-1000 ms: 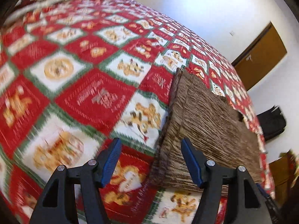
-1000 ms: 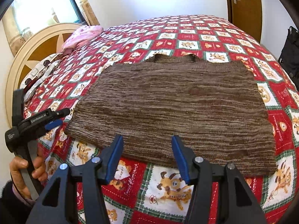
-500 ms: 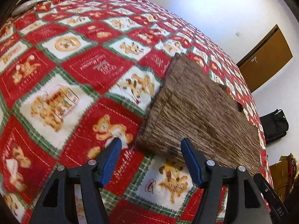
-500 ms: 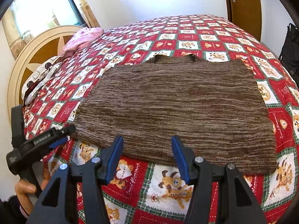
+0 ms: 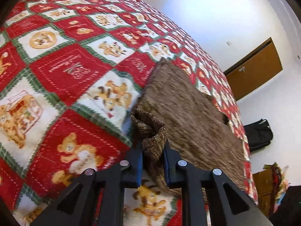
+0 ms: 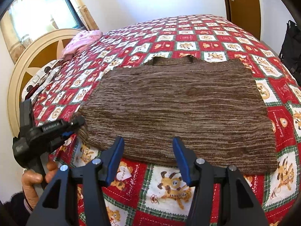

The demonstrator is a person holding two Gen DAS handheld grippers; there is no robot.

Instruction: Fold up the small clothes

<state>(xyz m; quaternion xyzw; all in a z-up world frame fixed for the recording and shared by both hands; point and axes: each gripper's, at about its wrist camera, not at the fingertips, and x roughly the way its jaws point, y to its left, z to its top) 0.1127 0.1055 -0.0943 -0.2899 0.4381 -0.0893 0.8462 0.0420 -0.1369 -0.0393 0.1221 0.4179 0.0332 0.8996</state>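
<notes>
From the left wrist camera, the left gripper (image 5: 152,162) has its two blue jaws closing on a corner of the brown sweater (image 5: 190,116). The knit cloth is bunched up between the jaws and sticks out past the tips in a small fold. The rest of the sweater lies flat on the bed cover (image 5: 62,71), which is red, white and green with little bears on it. A white wall, a brown door (image 5: 254,69) and a black bag (image 5: 258,134) are behind the bed.

From the right wrist camera, the right gripper (image 6: 148,157) has its jaws standing apart with nothing between them. It sits just in front of the near edge of the sweater (image 6: 178,105), over the bed cover (image 6: 197,39). The sweater is spread out in the middle of the bed. At its left corner, the left gripper (image 6: 76,124) pinches the cloth, and a hand (image 6: 33,180) holds that gripper's handle. A pink pillow (image 6: 80,41) lies by the round headboard (image 6: 26,69).
</notes>
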